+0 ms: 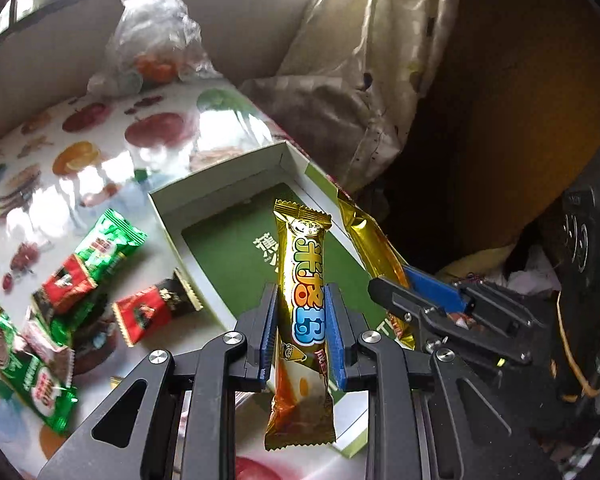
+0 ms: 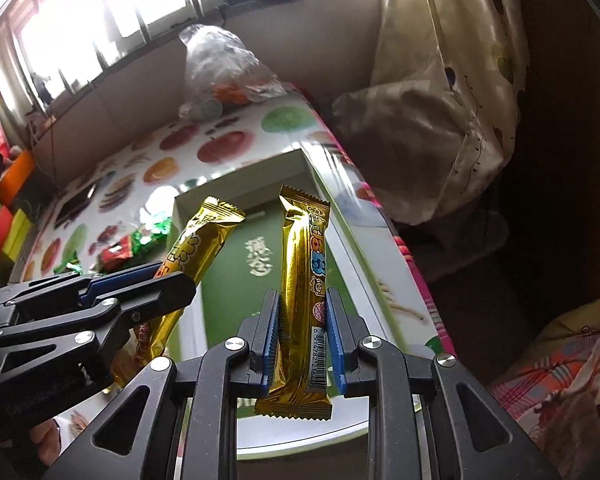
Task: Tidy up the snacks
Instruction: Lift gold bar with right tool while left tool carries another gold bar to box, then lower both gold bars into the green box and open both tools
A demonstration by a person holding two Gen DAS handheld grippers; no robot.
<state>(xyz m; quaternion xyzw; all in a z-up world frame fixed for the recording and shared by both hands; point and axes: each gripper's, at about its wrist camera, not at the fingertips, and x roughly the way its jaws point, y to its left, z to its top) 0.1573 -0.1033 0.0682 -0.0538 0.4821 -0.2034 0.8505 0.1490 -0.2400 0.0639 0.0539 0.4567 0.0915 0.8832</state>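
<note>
black tool [image 1: 302, 320], blue ribbed pads [image 1: 334, 344]

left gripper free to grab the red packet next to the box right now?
Probably not. The left gripper is shut on a gold bar over the box, so its jaws are full. The red packet lies uncovered on the table; the bar must go first.

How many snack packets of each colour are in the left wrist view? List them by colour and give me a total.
gold bars: 2
red packets: 2
green packets: 2
pale pink packet: 1
Total: 7, as far as the overlapping pile lets me tell.
</note>
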